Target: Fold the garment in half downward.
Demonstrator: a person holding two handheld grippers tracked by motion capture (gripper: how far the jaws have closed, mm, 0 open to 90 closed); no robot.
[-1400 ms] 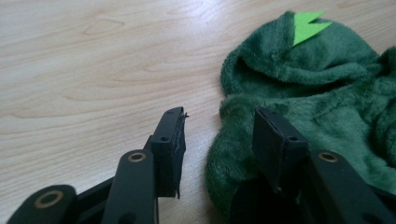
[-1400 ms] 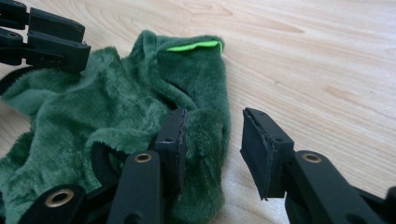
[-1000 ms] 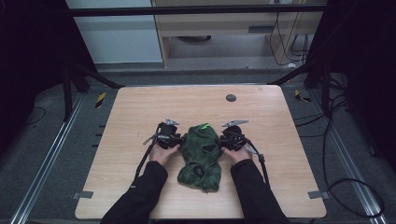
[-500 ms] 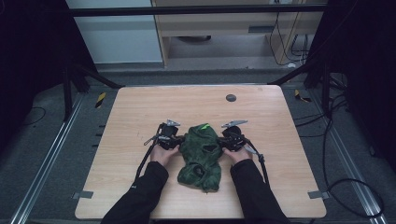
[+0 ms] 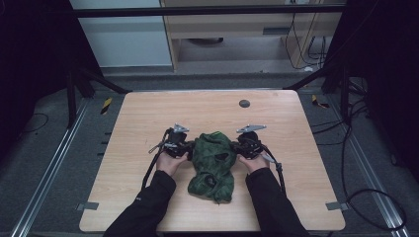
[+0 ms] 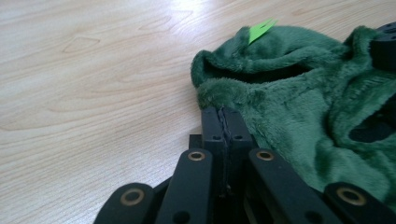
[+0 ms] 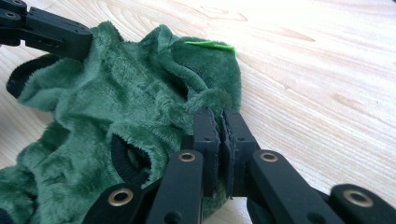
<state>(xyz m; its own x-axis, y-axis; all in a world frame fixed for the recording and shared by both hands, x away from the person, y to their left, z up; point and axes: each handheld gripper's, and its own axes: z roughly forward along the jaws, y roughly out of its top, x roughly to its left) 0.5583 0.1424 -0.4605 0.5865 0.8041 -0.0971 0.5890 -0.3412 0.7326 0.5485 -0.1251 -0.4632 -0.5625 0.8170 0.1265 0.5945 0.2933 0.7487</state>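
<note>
1. Green plush garment [image 5: 212, 165] lies crumpled on the near middle of the wooden table [image 5: 148, 113], between the person's two forearms, which come in from the near edge in dark sleeves

2. Left gripper [image 6: 223, 122]: its jaws have just been closing and now stand pressed together, with the fuzzy hem at the garment's left upper edge pinched between the tips. In the pictures from a second ago the hand sits in much the same place, so the change is in the jaws alone

3. Right gripper [image 7: 219, 122]: its jaws have likewise just been closing; a thin slit remains between the pads, and a fold of the green pile at the right upper edge is caught in it

4. Judged from this, both grasps are now made on opposite sides of the upper end, so the cloth looks ready to be lifted or spread out; the lift itself is not yet begun, as the fabric rests flat on the wood

5. Farther off, a bright green tag [image 7: 210, 45] sticks up from the far edge of the garment, and a small dark disc [image 5: 244, 103] sits on the table well beyond it

6. Hard to make out: how deep the cloth goes into either grip, since the jaws cover it; what kind of garment it is, as the black-trimmed openings [image 7: 128, 161] are bunched up; any print on the tag
</note>
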